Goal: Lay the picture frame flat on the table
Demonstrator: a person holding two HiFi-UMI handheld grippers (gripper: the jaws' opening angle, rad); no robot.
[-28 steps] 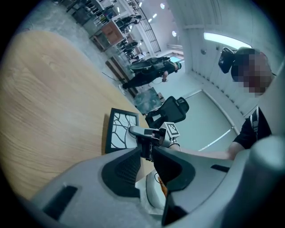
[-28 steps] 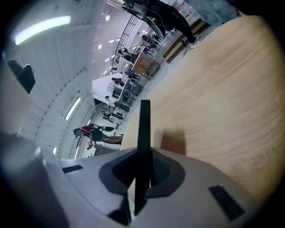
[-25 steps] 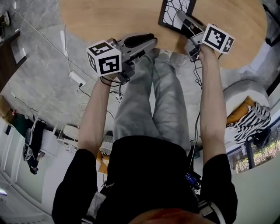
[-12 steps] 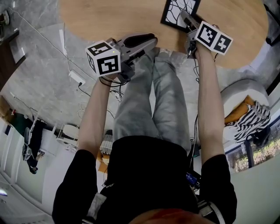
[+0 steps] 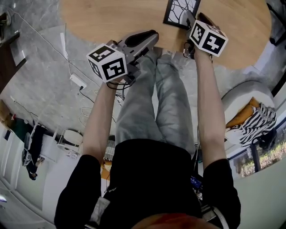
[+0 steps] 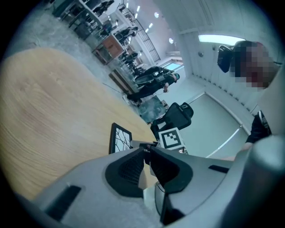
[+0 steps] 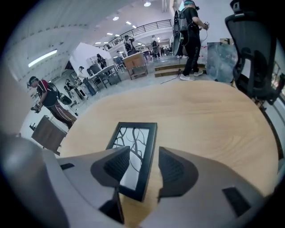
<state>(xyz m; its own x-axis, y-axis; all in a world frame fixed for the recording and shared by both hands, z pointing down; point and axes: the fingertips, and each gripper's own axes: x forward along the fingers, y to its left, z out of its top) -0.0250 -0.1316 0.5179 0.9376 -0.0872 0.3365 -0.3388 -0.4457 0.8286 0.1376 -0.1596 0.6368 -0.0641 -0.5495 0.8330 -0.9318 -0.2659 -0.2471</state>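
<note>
The black picture frame [image 7: 133, 153] with a branch pattern lies flat on the round wooden table [image 7: 213, 116], near its front edge [image 5: 180, 13]. My right gripper [image 7: 144, 153] hovers over the frame's near right edge, its jaws opening; the pads stand apart on either side of that edge without pressing it. In the head view the right gripper [image 5: 188, 19] reaches over the table edge to the frame. My left gripper [image 6: 147, 149] is shut on nothing and is held off the table [image 5: 154, 35], above the person's legs. The frame [image 6: 119, 138] shows beyond it.
A black office chair [image 7: 256, 49] stands past the table's right side. People and desks fill the hall behind. On the floor lie cables and a power strip [image 5: 78, 80]. A white seat with a striped cloth [image 5: 257, 118] is at the right.
The right gripper's jaws have come apart and let go of the frame's edge, and that hand has shifted slightly toward the table. The left gripper has barely moved.
</note>
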